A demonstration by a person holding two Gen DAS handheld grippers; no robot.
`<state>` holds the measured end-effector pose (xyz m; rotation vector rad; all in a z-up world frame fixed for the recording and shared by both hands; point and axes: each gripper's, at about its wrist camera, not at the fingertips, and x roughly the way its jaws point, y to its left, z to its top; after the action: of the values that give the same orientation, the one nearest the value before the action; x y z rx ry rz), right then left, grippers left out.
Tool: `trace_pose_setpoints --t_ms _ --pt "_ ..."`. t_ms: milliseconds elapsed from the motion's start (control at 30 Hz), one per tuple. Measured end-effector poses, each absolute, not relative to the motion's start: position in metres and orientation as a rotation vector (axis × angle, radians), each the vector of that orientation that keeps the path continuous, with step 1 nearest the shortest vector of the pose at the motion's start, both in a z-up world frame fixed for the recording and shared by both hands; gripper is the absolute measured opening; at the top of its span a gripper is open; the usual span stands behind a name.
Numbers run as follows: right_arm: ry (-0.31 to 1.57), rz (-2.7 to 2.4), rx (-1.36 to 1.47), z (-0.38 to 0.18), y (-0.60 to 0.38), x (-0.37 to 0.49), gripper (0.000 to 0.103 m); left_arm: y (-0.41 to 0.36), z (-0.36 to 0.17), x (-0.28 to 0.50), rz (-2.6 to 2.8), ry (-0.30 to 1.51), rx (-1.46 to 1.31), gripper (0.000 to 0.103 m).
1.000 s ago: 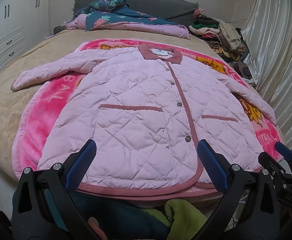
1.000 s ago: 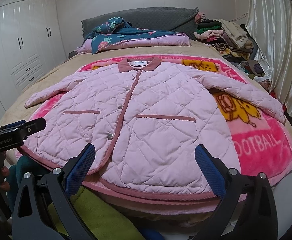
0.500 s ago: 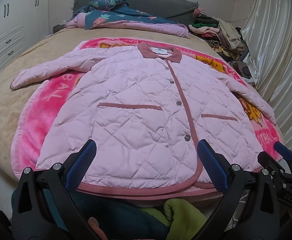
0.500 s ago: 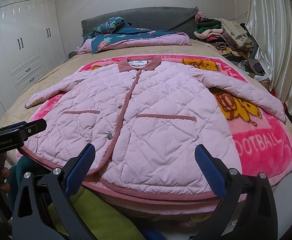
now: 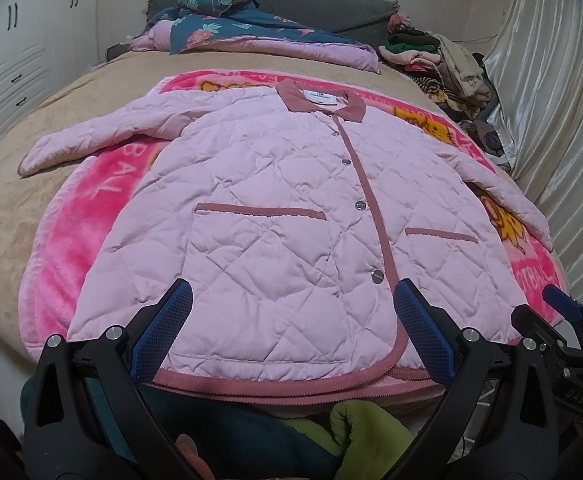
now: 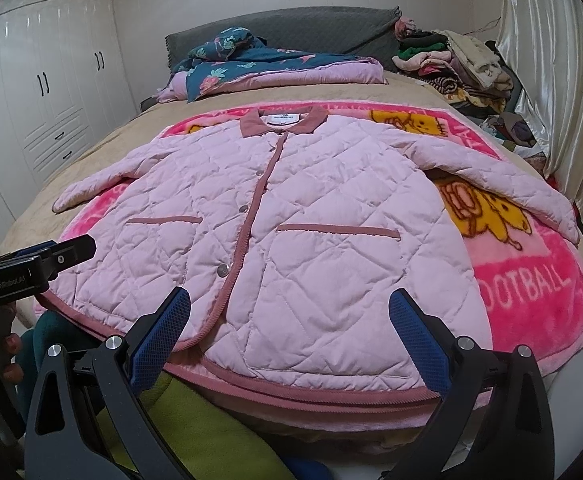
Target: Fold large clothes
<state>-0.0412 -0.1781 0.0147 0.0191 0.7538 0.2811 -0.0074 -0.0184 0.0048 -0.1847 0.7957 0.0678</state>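
Note:
A pink quilted jacket (image 5: pixel 275 216) lies flat and buttoned on a pink blanket (image 5: pixel 79 216) on the bed, collar at the far end, both sleeves spread out. It also shows in the right wrist view (image 6: pixel 311 232). My left gripper (image 5: pixel 293 320) is open and empty, hovering over the jacket's hem at the near left. My right gripper (image 6: pixel 289 324) is open and empty over the hem at the near right. The right gripper's tip shows at the left view's right edge (image 5: pixel 559 304); the left gripper's shows at the right view's left edge (image 6: pixel 51 256).
A beige bedspread (image 5: pixel 7 200) covers the bed. A dark floral quilt (image 5: pixel 251 28) lies at the headboard. A pile of clothes (image 6: pixel 459 68) sits at the far right by the curtain (image 6: pixel 551 92). White wardrobes (image 6: pixel 43 104) stand left. Green and teal fabric (image 6: pixel 195 432) is below the bed edge.
The left wrist view has shifted slightly, so the jacket sits a little higher in it. Both grippers stay open and almost still.

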Motion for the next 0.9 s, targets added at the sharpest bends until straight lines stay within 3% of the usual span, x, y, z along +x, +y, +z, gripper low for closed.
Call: trace_pose_setpoints --t_ms 900 --pt "0.74 0.308 0.064 0.033 -0.177 0.039 0.099 -0.002 0.024 0.067 0.058 0.796 -0.238 0.094"
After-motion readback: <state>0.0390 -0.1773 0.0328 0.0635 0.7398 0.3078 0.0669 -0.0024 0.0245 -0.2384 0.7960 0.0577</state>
